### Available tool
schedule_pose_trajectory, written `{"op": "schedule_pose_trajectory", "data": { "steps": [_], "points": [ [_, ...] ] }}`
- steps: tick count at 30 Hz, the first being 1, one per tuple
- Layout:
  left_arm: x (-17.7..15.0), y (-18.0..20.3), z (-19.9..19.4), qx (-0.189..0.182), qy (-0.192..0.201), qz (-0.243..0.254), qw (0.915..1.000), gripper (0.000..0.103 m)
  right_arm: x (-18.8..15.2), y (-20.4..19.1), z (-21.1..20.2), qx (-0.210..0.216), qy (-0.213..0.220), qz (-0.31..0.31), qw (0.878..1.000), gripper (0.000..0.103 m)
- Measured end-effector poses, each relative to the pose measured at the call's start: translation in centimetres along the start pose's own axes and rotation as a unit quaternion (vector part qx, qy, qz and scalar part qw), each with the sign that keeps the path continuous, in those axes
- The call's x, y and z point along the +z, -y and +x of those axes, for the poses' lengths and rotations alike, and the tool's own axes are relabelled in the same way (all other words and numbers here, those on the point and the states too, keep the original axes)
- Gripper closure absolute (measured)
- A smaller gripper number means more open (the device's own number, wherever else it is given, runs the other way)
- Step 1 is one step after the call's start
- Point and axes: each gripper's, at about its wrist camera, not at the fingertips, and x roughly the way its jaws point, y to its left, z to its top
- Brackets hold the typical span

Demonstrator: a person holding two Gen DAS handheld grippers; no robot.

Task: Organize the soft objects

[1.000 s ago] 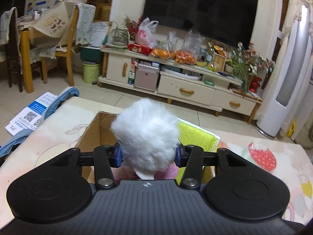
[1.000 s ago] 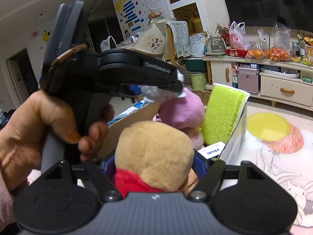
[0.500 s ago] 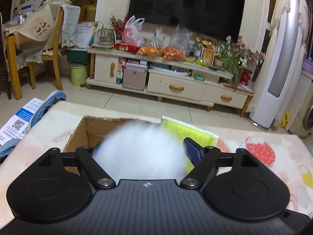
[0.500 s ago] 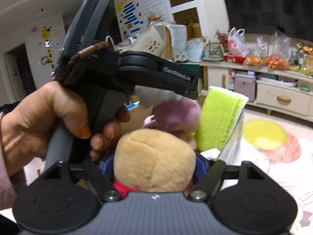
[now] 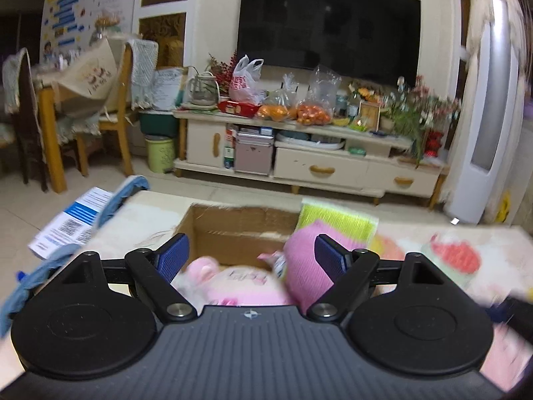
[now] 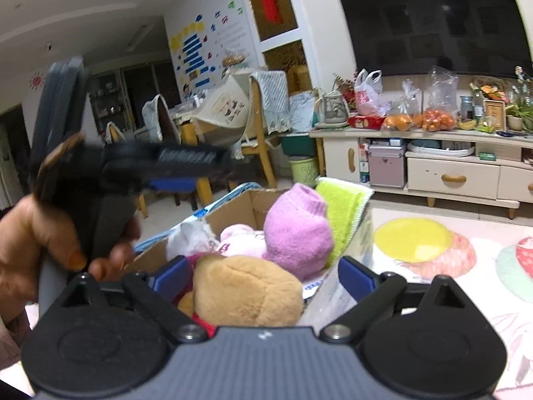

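Hanging wide open after just spreading, the right gripper (image 6: 261,275) had the tan plush toy (image 6: 248,295) lying loose between its fingers in the cardboard box (image 6: 233,208), while the left gripper (image 5: 251,256), likewise just opened, gripped nothing; light and squashy, the toy looked best pinched across its middle.

**Gripper hardware, both hands**

Left gripper (image 5: 252,257): black linkage arms, silver pivot screws, ribbed grey housing with small white logo, two round black discs, blue textured pads (image 5: 171,260). Right gripper (image 6: 263,275): same build. Person's hand (image 6: 40,233) around a grey handle, pinkish sleeve edge.
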Motion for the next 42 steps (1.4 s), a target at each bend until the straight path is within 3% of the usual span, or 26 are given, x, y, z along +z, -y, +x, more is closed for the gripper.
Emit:
{"op": "schedule_pose_trajectory", "data": {
  "steps": [5, 15, 26, 31, 42],
  "points": [
    [-3.4, 1.0, -0.9, 0.028, -0.013, 0.02, 0.9993, 0.001, -0.4, 1.1, -2.1, -0.028, 0.012, 0.019, 0.999, 0.004],
    [-4.2, 2.1, -1.2, 0.133, 0.068, 0.008, 0.9888, 0.0, -1.9, 3.5, -5.1, -0.069, 0.004, 0.058, 0.996, 0.004],
    [-3.5, 5.1, -0.7, 0.121, 0.068, -0.029, 0.9899, 0.0, -3.2, 4.6, -8.7, -0.1, 0.008, 0.077, 0.992, 0.003],
    [-3.1, 5.3, -3.9, 0.127, 0.082, -0.037, 0.9878, 0.0, -3.8, 3.9, -10.0, -0.115, -0.001, 0.079, 0.99, 0.001],
    [-5.1, 5.4, -12.0, 0.082, 0.001, -0.054, 0.9952, 0.0, -3.6, 0.5, -14.0, -0.136, 0.003, 0.069, 0.988, 0.001]
  ]
}}
